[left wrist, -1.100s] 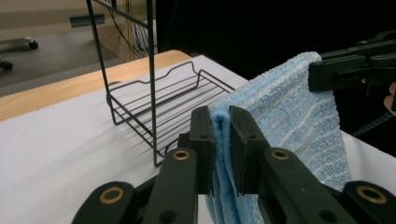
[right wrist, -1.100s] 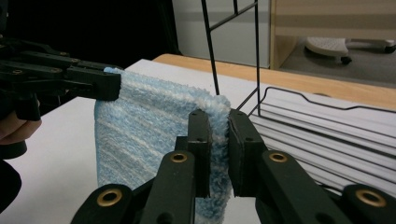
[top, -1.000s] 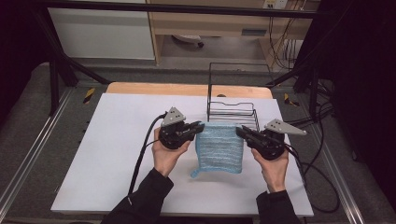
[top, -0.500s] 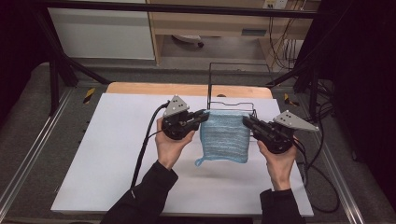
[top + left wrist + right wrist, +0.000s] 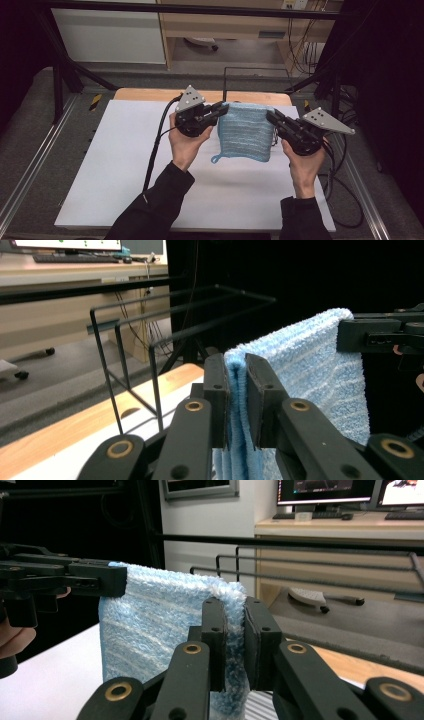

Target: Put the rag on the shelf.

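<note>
Both pairs of black jaws are pressed onto the top corners of a blue striped towel (image 5: 246,132), which hangs between them above the table. In the left gripper view, the left gripper (image 5: 236,390) pinches a folded corner of the terry cloth between its two pads, the fabric running down through the narrow gap and away to the right, where the other gripper's jaw grips the far corner. The right gripper view mirrors this: the right gripper (image 5: 235,635) clamps its own corner, and the cloth stretches off to the left toward the opposite jaws.

Seen from the high view, the towel hangs flat and roughly square, its top edge held taut and level, with a small loop dangling at its lower left corner. Its lower edge is clear of the white table cover (image 5: 120,165).

Just behind the towel stands a black wire rack (image 5: 256,75) at the far edge of the table, on the wooden board (image 5: 145,94); the high view shows its upper bars bare, and I cannot tell what lies lower inside it.

The left hand (image 5: 186,145) and right hand (image 5: 304,167) grasp the grippers from below, forearms in dark sleeves rising from the near edge, jaws angled inward toward each other.
</note>
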A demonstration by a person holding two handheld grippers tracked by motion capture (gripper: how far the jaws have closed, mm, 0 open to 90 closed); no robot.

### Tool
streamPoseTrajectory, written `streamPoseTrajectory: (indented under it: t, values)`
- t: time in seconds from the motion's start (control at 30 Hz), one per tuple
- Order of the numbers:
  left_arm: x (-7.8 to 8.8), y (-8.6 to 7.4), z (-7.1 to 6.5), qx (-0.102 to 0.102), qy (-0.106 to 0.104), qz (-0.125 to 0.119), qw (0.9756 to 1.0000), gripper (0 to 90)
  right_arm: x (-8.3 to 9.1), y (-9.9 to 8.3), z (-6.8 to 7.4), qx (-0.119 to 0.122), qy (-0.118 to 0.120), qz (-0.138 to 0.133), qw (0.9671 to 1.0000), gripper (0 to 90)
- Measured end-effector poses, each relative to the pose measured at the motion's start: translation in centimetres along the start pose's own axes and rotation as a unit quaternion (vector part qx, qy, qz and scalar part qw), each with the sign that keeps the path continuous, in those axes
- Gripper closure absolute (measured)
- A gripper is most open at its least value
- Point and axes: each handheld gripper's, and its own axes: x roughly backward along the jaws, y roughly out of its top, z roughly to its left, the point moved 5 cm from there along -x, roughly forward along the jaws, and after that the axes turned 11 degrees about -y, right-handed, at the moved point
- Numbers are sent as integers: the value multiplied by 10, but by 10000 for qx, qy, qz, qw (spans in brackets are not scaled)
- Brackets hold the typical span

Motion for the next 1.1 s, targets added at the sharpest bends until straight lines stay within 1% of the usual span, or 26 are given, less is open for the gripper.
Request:
streamPoseTrajectory:
  t: [0.37, 0.5, 0.7, 0.93, 1.1]
  values:
    - [-6, 31, 1, -113, 24, -263, 9996, 805, 0, 30, -7, 32, -151, -297, 9994, 817]
    - [-8, 42, 2, -165, 55, -369, 9992, 805, -1, 42, -8, 41, -208, -433, 9988, 819]
    - [-9, 55, 5, -222, 120, -520, 9983, 805, -4, 57, -9, 95, -294, -577, 9979, 819]
    - [-9, 71, 7, -247, 126, -696, 9972, 805, -8, 73, -10, 118, -345, -721, 9967, 820]
    - [-12, 86, 8, -331, 162, -713, 9968, 805, -11, 87, -14, 110, -386, -838, 9957, 820]
